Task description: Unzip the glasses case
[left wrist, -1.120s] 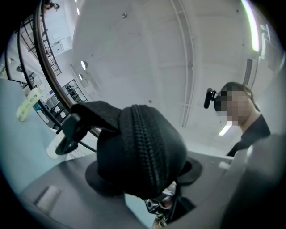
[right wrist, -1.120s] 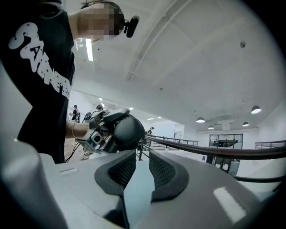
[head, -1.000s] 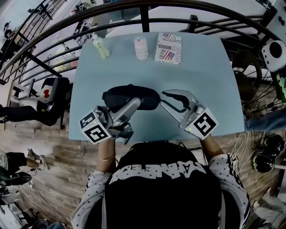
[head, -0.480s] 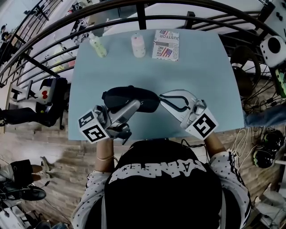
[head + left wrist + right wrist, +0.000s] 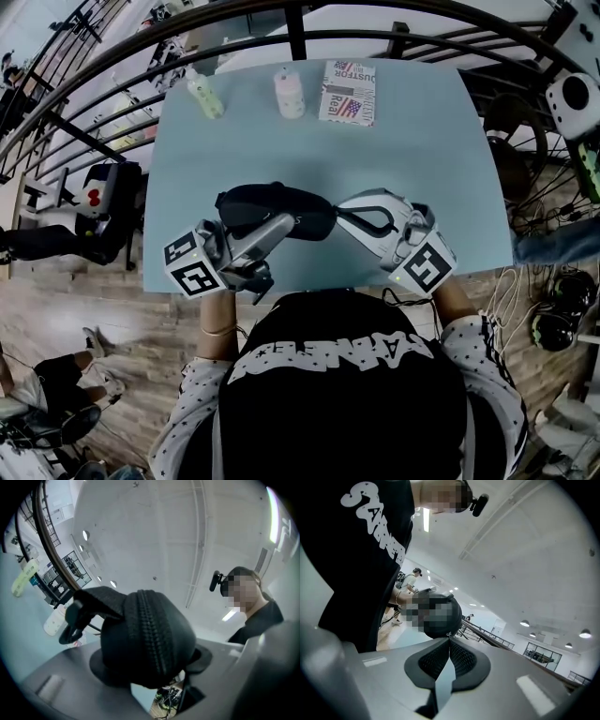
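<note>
The black zipped glasses case (image 5: 277, 206) lies across the near middle of the light blue table (image 5: 412, 159). My left gripper (image 5: 279, 225) is shut on its left part; in the left gripper view the case (image 5: 150, 639), zipper upward, fills the space between the pads, and a black strap with a clip (image 5: 75, 620) hangs off it. My right gripper (image 5: 340, 214) sits at the case's right end. Its jaws have just been closing, and the tips (image 5: 450, 643) now meet on the small zipper pull (image 5: 450, 635) at the case's end (image 5: 455, 616).
At the table's far edge stand a pale green bottle (image 5: 204, 96), a white bottle (image 5: 289, 92) and a printed box (image 5: 348, 94). A dark curved railing (image 5: 394, 42) runs behind the table. The table's near edge is just under both grippers.
The right gripper has rolled and its jaws have closed at the case's right end. The left gripper and the case have hardly moved.
</note>
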`<state>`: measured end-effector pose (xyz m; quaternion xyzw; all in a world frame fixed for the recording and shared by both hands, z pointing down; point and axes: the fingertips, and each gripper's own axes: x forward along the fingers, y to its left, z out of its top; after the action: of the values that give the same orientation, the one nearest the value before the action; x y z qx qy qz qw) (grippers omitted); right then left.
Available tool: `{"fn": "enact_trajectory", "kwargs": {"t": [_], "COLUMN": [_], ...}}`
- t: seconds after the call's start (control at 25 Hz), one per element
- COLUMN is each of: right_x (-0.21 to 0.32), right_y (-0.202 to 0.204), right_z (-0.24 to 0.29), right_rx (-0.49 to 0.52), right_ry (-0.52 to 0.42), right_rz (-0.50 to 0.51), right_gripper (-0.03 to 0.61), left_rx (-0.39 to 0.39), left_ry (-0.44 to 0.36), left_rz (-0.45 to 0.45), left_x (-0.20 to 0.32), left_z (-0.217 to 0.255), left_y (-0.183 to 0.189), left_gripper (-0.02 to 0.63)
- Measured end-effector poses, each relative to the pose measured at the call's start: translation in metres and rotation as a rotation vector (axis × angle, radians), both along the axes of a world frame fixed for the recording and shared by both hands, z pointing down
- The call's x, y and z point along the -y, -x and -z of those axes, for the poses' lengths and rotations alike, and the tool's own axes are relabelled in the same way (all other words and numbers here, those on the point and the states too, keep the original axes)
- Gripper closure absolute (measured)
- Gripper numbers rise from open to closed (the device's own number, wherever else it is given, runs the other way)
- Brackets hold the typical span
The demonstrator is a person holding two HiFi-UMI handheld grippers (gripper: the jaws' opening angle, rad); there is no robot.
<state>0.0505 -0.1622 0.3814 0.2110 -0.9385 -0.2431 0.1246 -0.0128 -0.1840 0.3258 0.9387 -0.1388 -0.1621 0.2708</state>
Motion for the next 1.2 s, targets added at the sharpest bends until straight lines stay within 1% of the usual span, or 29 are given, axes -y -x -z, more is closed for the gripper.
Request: {"fn": "enact_trajectory", "kwargs": {"t": [0.12, 0.24, 0.36, 0.44, 0.56, 0.72, 0.84, 1.04, 1.2], "right_x": [0.001, 0.001, 0.0, 0.0, 0.0, 0.001, 0.002, 0.004, 0.004], "right_y": [0.0, -0.001, -0.002, -0.004, -0.007, -0.007, -0.007, -0.008, -0.005], "right_z": [-0.002, -0.012, -0.021, -0.023, -0.024, -0.024, -0.025, -0.023, -0.018], "right_rx": [-0.07, -0.194, -0.285, -0.318, -0.33, -0.341, -0.36, -0.365, -0.369], "right_ry": [-0.057, -0.108, -0.138, -0.146, -0.138, -0.126, -0.13, -0.137, -0.151], "right_rz": [-0.013, -0.015, 0.008, 0.021, 0.039, 0.047, 0.048, 0.039, 0.032], "right_gripper": [0.572, 0.574, 0.574, 0.574, 0.574, 0.574, 0.574, 0.574, 0.574], "left_rx": [0.03, 0.085, 0.134, 0.147, 0.159, 0.214, 0.254, 0.258, 0.272], "left_ry": [0.007, -0.011, -0.022, -0.007, 0.015, -0.022, -0.022, -0.007, -0.01], "left_rz": [0.021, 0.027, 0.022, 0.02, 0.012, 0.0, -0.011, -0.029, -0.049], "left_x": [0.001, -0.002, -0.006, -0.006, -0.005, -0.008, -0.009, -0.012, -0.018], "left_z": [-0.002, -0.007, -0.012, -0.014, -0.014, -0.011, -0.015, -0.02, -0.023], "left_y": [-0.002, -0.008, -0.014, -0.016, -0.02, -0.024, -0.026, -0.031, -0.034], "left_gripper": [0.614, 0.614, 0.614, 0.614, 0.614, 0.614, 0.614, 0.614, 0.614]}}
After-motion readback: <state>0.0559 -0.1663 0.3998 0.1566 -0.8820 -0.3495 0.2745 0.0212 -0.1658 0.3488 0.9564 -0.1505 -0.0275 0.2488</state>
